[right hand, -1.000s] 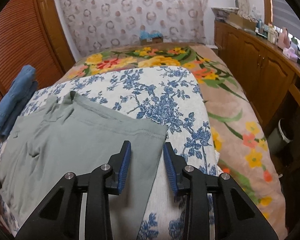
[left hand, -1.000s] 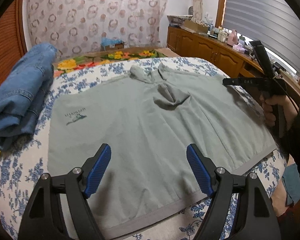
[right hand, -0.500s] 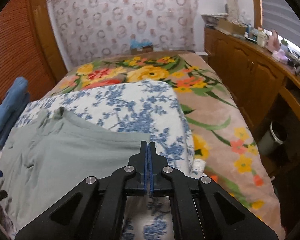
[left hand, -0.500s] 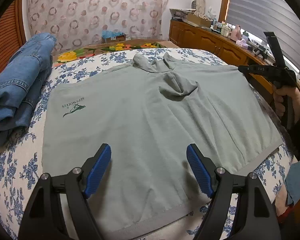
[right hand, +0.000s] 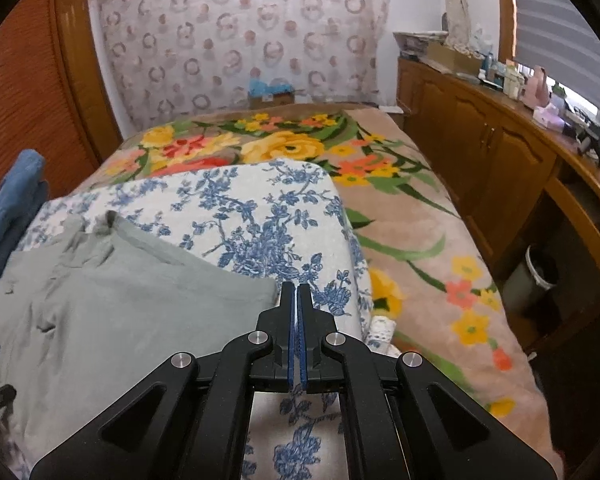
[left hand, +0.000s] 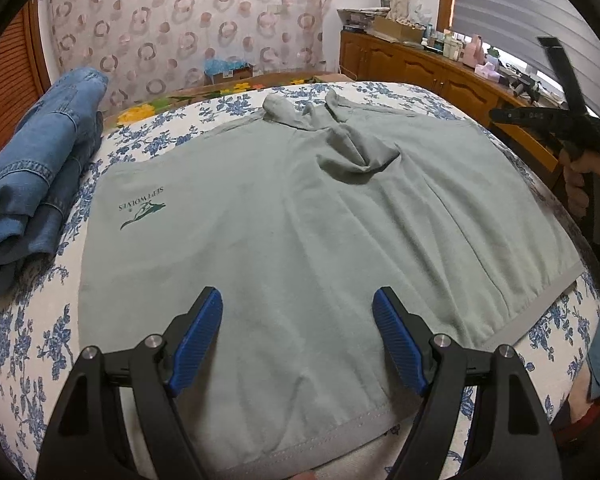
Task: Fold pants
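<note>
Grey-green pants (left hand: 300, 220) with a dark green logo lie spread flat on the blue-flowered bed cover (left hand: 32, 340), waistband toward me in the left wrist view. My left gripper (left hand: 298, 340) is open and empty, hovering above the waistband end. My right gripper (right hand: 296, 300) is shut with nothing between its pads, held above the bed cover just past the pants' far right corner (right hand: 260, 292). It also shows in the left wrist view (left hand: 556, 116), raised at the right edge of the bed.
Folded blue jeans (left hand: 32, 172) lie at the left edge of the bed. A flowered blanket (right hand: 400, 220) covers the far end of the bed. Wooden cabinets (right hand: 480, 148) with clutter on top run along the right wall. A small bin (right hand: 540, 276) stands on the floor.
My right gripper closed from open to shut, on nothing, and rose away from the pants' corner. My left gripper lifted and drew a little back, staying open.
</note>
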Demonstrator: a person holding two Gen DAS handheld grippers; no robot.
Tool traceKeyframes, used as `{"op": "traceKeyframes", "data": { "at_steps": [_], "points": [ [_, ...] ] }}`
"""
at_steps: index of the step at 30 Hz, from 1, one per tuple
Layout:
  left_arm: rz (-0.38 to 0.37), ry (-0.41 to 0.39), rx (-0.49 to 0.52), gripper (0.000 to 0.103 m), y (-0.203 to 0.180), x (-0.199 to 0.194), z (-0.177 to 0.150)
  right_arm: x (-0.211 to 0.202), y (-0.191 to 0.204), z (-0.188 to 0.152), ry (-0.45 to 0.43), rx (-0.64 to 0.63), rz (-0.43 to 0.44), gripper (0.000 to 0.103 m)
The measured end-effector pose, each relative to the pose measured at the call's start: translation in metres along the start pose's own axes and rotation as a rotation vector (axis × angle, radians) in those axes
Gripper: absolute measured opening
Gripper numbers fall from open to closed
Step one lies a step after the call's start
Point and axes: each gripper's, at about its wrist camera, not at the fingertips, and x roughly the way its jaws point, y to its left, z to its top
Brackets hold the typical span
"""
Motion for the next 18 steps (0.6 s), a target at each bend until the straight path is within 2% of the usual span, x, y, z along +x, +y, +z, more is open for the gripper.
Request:
{"op": "traceKeyframes", "data": {
  "at_steps": [2,4,6,7,9,12,18],
  "points": [
    [-0.001,0.0,0.0,0.079,0.0,0.0,-0.001,-0.013,0.007,-0.006,-0.014,-0.014,0.024,0.002],
    [0.0,0.0,-0.001,0.079,0.0,0.0,-0.001,-0.026,0.019,-0.014,-0.025,-0.049,0.043,0.008],
    [0.001,0.0,0.0,0.079,-0.001,0.0,-0.001,-0.04,0.033,-0.026,-0.039,-0.085,0.073,0.024],
    [0.001,0.0,0.0,0.079,0.0,0.0,0.0,-0.048,0.044,-0.034,-0.046,-0.105,0.097,0.028],
    [-0.001,0.0,0.0,0.079,0.0,0.0,-0.001,-0.059,0.06,-0.049,-0.051,-0.14,0.114,0.047],
    [-0.002,0.0,0.006,0.079,-0.001,-0.001,-0.003,-0.067,0.081,-0.071,-0.04,-0.163,0.154,0.057],
    [-0.01,0.01,-0.005,0.079,0.004,-0.009,-0.006,-0.069,0.11,-0.1,-0.017,-0.178,0.161,0.061]
  ]
}}
